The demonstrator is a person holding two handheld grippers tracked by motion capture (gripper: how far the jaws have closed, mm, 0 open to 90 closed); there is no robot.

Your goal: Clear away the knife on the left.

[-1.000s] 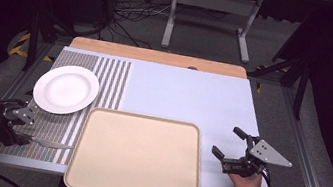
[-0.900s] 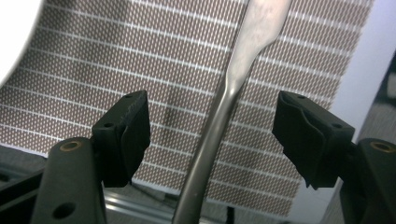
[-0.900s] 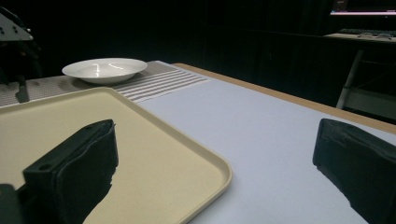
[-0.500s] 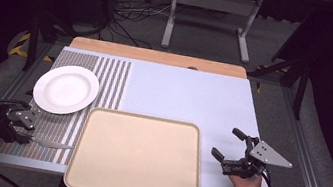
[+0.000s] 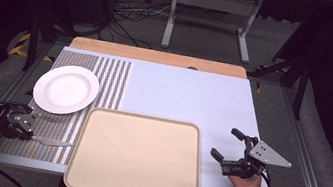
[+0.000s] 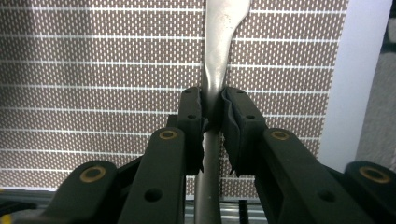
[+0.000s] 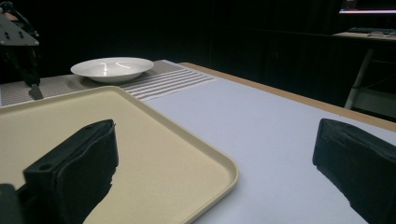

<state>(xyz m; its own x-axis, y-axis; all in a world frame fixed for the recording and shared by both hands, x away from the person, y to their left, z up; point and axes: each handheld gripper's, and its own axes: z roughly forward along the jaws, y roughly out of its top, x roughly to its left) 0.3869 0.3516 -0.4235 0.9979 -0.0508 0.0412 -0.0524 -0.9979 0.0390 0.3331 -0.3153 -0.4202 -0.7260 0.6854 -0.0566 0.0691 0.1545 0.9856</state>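
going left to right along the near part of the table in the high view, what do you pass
left claw shut on a knife → beige tray → right claw, open. The white plate sits farther back, above the left claw and knife.

I find no text, label, brand, number or sign that I can read in any of the three views. The white plate [image 5: 66, 89], the beige tray [image 5: 137, 155] and the mat on the worktop [image 5: 189, 97] are all unmarked; the mat carries only plain stripes and a dotted weave. The metal utensil [image 6: 219, 51] seen close up between the jaws has no stamp that I can make out.
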